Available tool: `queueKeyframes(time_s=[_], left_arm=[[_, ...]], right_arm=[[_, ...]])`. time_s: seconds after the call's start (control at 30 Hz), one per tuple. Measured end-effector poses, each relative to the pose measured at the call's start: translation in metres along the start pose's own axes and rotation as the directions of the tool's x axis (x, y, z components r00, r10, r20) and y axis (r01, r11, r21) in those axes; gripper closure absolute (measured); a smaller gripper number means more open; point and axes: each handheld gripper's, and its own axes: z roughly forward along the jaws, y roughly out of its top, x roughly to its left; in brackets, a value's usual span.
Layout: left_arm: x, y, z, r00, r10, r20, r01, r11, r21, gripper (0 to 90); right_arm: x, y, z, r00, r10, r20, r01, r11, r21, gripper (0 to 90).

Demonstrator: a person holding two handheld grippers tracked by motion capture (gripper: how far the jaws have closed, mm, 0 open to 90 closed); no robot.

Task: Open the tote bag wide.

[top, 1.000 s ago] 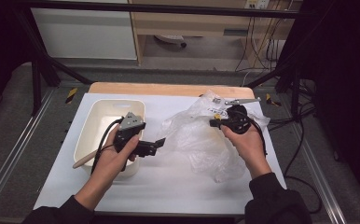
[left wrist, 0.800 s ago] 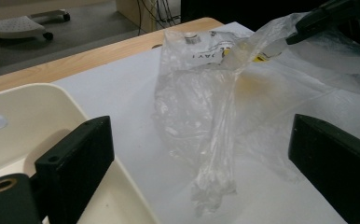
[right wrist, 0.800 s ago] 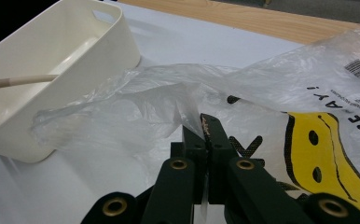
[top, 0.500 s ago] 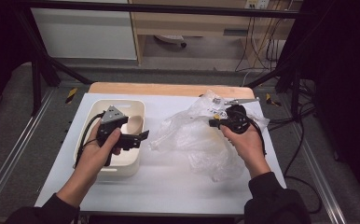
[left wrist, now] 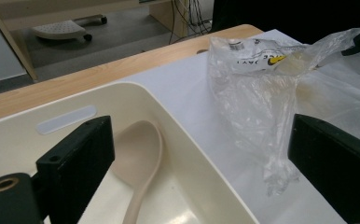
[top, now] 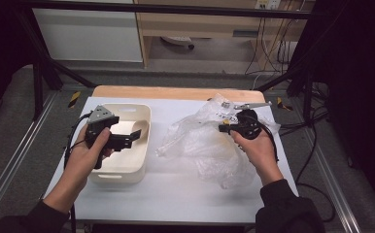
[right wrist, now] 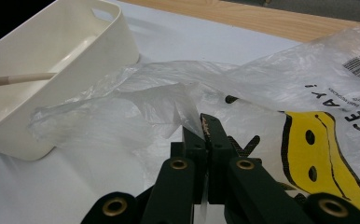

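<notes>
While the right gripper [top: 225, 127] grasps a fold of the clear plastic bag [top: 202, 145] with its fingers [right wrist: 209, 135] pressed tight together on the film, the left gripper [top: 136, 136] hangs over the white tub [top: 144, 145] with its fingers [left wrist: 78, 161] spread wide and nothing between them. The bag lies crumpled on the right half of the worktop [top: 176, 194], its upper part lifted off the surface where the right gripper pinches it near the far right corner; a yellow face print and black lettering show on it in the right gripper view. One twisted end of the bag reaches toward the tub and ends just beside its right wall, without touching it as far as the high view shows. The tub sits on the left half of the worktop, close to the far edge. Inside it lies a cream spoon [left wrist: 138, 158], bowl toward the far wall and handle running toward the near end. Each gripper is held in one of the person's hands, the forearms coming in from the near edge.
</notes>
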Motion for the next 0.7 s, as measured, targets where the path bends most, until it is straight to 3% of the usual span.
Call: queueKeyframes(time_s=[0.3, 0.7], left_arm=[[0.021, -0.006, -0.012, 0.9994, -0.03, -0.016, 0.03, 0.9995, -0.006, 6.4], [0.044, -0.018, -0.024, 0.9976, -0.048, -0.049, 0.049, 0.9986, 0.023, 6.3]], right_arm=[[0.002, 0.0, 0.002, 1.0, -0.005, -0.004, 0.005, 1.0, 0.006, 90.0], [0.002, -0.001, 0.006, 1.0, -0.006, -0.007, 0.006, 1.0, 0.011, 90.0]])
